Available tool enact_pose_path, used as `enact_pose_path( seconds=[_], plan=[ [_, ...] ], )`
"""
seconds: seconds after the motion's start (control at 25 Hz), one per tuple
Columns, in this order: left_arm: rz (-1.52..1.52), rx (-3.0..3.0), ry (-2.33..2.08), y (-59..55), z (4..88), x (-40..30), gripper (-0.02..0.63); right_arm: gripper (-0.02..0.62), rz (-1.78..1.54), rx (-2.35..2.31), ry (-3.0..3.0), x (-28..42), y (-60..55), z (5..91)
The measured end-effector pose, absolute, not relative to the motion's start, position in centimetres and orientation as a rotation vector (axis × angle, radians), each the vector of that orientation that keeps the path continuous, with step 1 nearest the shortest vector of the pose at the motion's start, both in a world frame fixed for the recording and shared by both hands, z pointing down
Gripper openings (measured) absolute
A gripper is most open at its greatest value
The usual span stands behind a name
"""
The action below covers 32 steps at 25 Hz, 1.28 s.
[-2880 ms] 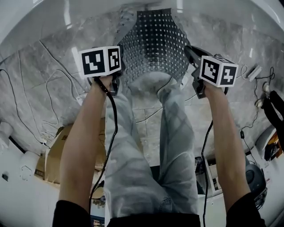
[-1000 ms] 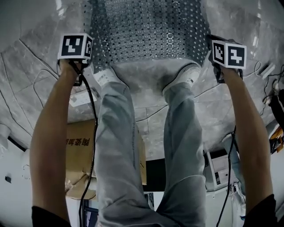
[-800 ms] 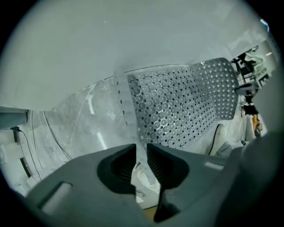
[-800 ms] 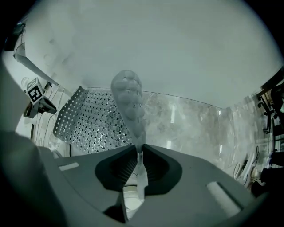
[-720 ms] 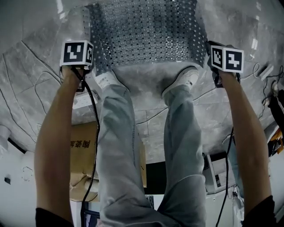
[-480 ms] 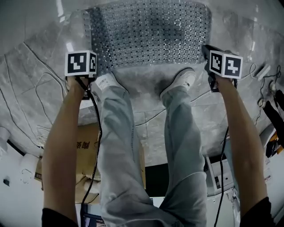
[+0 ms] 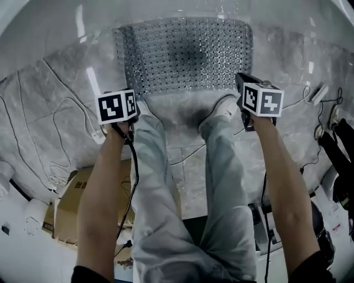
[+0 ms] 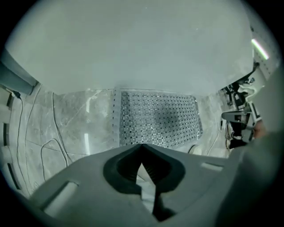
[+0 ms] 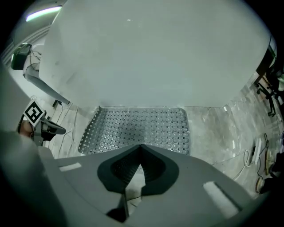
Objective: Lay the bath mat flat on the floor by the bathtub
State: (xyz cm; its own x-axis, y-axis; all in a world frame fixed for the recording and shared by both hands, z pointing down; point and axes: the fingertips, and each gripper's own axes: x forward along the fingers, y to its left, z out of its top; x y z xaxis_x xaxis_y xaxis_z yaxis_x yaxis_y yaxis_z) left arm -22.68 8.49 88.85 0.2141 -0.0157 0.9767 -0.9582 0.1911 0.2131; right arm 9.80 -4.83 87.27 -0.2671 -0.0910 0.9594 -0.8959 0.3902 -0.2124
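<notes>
Just beside the white bathtub (image 7: 166, 14), the perforated bath mat (image 7: 185, 55) lies flat on the grey marble floor (image 7: 50, 105), with its far edge running along the tub's wall. A person stands at the mat's near edge, the toe of one white shoe (image 7: 222, 109) close to its border. The left tool (image 8: 142, 147) is held above the floor near the mat's near left corner, its jaws closed tip to tip with nothing between them. The right tool (image 9: 141, 148) is held near the near right corner, likewise closed and empty. Neither tool touches the mat. Thin cables (image 7: 63, 108) trail over the floor to the left, and a cardboard box (image 7: 69, 202) sits on the floor left of the person's legs.
</notes>
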Motion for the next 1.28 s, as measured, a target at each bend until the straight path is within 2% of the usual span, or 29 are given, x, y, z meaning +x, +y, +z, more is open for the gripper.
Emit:
enact_pose_path(
  seconds=[0.2, 0.36, 0.56, 0.76, 1.0, 1.28],
  plan=[
    [0.817, 1.193, -1.174, 7.9, 84.0, -21.3, 0.005, 0.008, 1.003, 0.897, -1.661, 8.9, -3.9, 82.9],
    [0.849, 1.244, -1.215, 7.8, 79.6, -20.5, 0.004, 0.008, 1.167, 1.03, -1.647, 9.4, -3.2, 79.0],
    [0.604, 1.137, -1.314, 6.0, 73.6, -18.8, 0.005, 0.008, 1.213, 1.064, -1.725, 9.0, -3.7, 74.0],
    [0.547, 1.154, -1.299, 5.1, 67.7, -15.5, 0.005, 0.006, 1.274, 1.052, -1.773, 8.5, -2.9, 68.5],
    [0.543, 1.269, -1.281, 3.8, 59.8, -11.9, 0.005, 0.008, 1.266, 1.038, -1.901, 6.4, -3.9, 60.9],
    [0.672, 1.418, -1.355, 3.4, 51.7, -12.4, 0.005, 0.008, 1.319, 1.08, -2.02, 3.3, -4.1, 52.7]
  ],
)
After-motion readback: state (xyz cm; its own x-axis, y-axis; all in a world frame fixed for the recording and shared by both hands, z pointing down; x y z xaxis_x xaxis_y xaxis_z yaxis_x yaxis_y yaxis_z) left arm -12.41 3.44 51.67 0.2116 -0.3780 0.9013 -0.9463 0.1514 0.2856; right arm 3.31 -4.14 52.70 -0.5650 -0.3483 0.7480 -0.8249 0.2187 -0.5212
